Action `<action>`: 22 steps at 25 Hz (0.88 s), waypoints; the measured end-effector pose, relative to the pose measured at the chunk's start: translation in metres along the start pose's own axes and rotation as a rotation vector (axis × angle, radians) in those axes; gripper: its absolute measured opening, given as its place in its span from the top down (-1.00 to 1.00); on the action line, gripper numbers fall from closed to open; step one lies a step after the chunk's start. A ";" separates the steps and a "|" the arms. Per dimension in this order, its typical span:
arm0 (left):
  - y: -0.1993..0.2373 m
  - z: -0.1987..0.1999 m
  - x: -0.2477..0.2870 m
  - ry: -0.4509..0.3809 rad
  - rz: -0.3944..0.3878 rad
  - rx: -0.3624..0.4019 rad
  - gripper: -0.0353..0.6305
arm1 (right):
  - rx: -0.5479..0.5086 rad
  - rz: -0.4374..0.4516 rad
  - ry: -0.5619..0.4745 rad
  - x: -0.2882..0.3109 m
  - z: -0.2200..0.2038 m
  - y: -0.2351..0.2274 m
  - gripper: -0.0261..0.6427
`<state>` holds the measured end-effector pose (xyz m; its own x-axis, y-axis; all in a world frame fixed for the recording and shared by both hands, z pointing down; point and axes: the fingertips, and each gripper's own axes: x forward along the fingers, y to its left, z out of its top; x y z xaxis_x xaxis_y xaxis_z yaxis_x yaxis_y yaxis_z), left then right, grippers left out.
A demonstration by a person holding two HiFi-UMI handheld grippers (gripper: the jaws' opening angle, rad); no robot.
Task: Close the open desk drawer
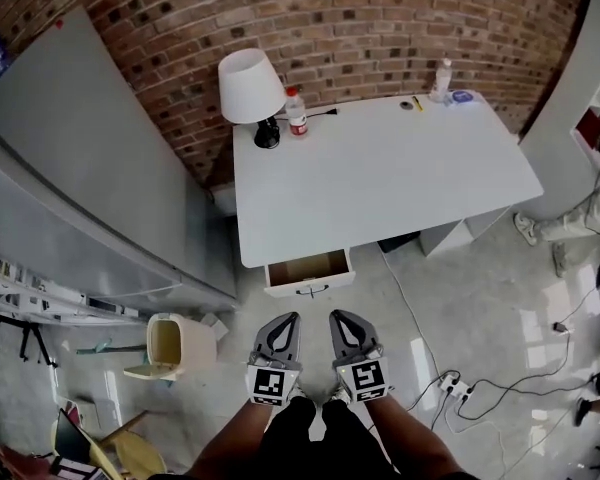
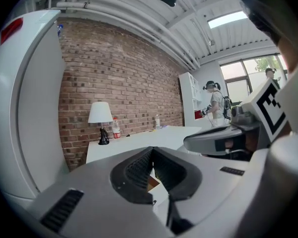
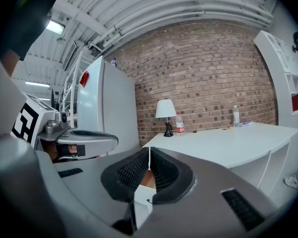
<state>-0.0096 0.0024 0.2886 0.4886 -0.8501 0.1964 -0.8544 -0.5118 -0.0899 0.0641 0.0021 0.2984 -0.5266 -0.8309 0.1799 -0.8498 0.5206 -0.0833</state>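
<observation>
Left hand-held gripper (image 1: pixel 289 317) and right hand-held gripper (image 1: pixel 337 316), both closed, face open drawer (image 1: pixel 310 285)

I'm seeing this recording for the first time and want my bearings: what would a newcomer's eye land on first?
The white desk against the brick wall dominates, a white lamp at its back left corner. Under its front edge a drawer stands pulled open. Below it in the head view, the left hand-held gripper and right hand-held gripper point toward it, both shut and empty.
</observation>
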 end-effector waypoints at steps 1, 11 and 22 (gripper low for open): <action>0.004 -0.006 0.003 0.008 0.006 -0.007 0.87 | 0.001 0.002 0.006 0.008 -0.004 0.000 0.83; 0.045 -0.094 0.038 0.042 0.050 -0.081 0.87 | 0.097 -0.044 0.056 0.068 -0.080 -0.005 0.83; 0.050 -0.186 0.076 0.019 0.063 -0.165 0.87 | 0.117 -0.051 0.091 0.108 -0.182 -0.022 0.83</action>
<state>-0.0478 -0.0643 0.4805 0.4313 -0.8764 0.2143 -0.9013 -0.4292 0.0584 0.0304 -0.0631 0.4983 -0.4826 -0.8317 0.2746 -0.8753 0.4469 -0.1849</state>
